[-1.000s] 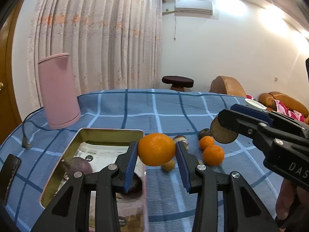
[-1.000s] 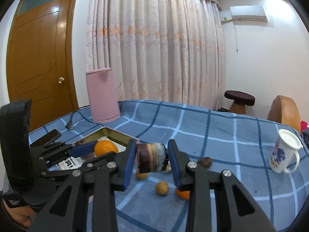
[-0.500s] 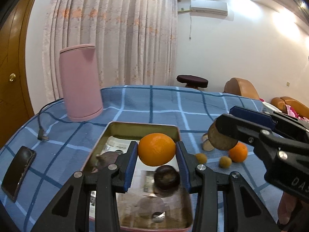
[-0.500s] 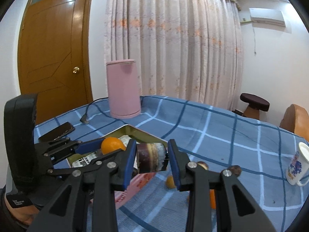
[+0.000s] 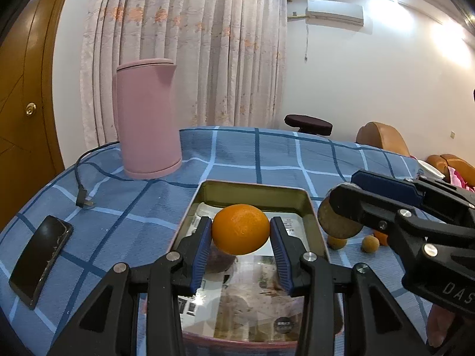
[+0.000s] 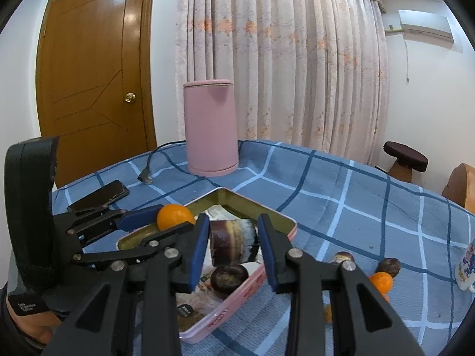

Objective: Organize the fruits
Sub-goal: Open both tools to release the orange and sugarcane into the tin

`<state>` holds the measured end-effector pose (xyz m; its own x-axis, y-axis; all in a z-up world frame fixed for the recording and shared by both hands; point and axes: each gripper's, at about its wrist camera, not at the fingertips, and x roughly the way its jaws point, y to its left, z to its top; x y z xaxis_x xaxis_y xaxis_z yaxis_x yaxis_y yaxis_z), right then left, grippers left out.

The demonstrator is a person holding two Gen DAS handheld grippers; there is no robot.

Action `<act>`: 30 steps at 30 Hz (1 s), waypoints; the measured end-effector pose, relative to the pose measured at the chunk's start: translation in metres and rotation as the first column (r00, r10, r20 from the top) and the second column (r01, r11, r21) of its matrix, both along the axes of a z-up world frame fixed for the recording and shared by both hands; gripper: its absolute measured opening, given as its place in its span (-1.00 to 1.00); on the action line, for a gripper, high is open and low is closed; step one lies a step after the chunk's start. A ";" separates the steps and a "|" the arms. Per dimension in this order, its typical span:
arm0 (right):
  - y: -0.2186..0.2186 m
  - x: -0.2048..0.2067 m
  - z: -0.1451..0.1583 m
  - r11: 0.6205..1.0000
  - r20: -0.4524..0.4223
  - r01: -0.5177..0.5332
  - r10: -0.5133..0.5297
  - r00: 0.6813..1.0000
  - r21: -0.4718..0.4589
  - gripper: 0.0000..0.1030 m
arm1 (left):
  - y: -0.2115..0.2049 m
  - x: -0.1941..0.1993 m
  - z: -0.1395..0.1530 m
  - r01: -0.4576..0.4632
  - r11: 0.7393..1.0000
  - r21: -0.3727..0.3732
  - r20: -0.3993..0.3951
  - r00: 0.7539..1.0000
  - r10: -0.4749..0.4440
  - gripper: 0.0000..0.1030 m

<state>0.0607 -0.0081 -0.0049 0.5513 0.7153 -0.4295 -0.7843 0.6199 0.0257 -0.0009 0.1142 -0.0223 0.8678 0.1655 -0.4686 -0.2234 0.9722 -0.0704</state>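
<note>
The left claw is clenched on an orange, its ribbed blue pads pressing the fruit's widest part from both sides so the round, dimpled skin cannot slip. It hovers over the tin tray, directly above the tray's floor, probably ready to drop the fruit in.

The right claw grips a halved dark fruit by its flat ends, showing a purple rind with a pale band; it hangs over the tray's near corner, just right of the left claw. Below it, a dark round fruit already lies in the tray on printed paper.

The tray is a shallow metal rectangle with rounded corners and a pink outer wall. Off to the right of both claws, small oranges and dark fruits still sit on the checked blue cloth of the tabletop.
</note>
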 end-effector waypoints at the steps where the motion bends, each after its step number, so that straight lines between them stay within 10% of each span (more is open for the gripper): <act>1: 0.002 0.000 0.000 1.000 -0.001 -0.002 0.002 1.000 -0.001 -0.29 | 0.002 0.000 -0.001 -0.003 1.000 -0.001 -0.001 1.000 0.003 -0.18; 30: 0.041 0.002 -0.047 0.991 -0.122 -0.076 0.062 0.991 -0.113 -0.29 | 0.032 -0.004 -0.023 -0.034 0.999 -0.002 -0.075 0.997 0.034 -0.18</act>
